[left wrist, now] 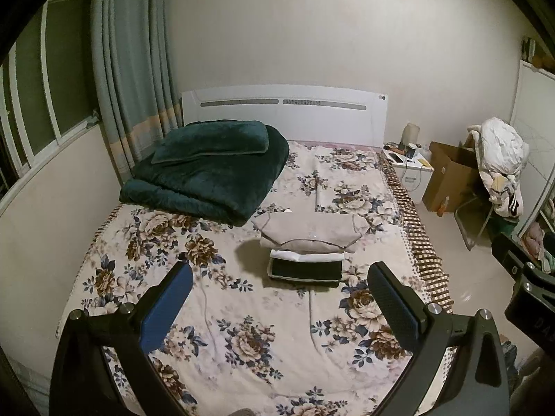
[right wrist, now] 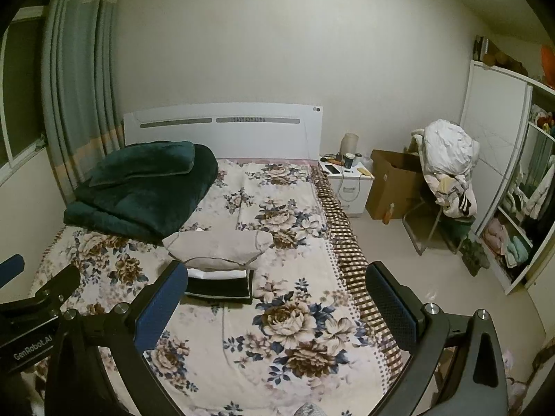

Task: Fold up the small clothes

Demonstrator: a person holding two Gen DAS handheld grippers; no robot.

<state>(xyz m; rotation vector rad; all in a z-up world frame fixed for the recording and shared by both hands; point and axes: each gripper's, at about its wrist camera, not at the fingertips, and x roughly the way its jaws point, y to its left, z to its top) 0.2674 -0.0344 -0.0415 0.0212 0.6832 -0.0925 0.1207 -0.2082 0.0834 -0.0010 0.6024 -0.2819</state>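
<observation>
Both tools hang above the near end of the bed, jaws spread wide and holding nothing: the left gripper (left wrist: 279, 298) frames the floral bedspread (left wrist: 242, 329) between its blue-padded fingers, and the right gripper (right wrist: 277, 298) does the same further toward the bed's right edge. The small clothes sit as a folded stack (left wrist: 307, 242) near the middle of the bedspread, well ahead of both sets of fingers and touched by neither; a beige piece lies on top, a white layer under it, and a dark item with pale edging at the bottom. Behind the stack to the left rests a folded dark green blanket (left wrist: 208, 170) against the white headboard (left wrist: 284, 114). A white nightstand (right wrist: 350, 187) and a cardboard box (right wrist: 392, 183) stand right of the bed
</observation>
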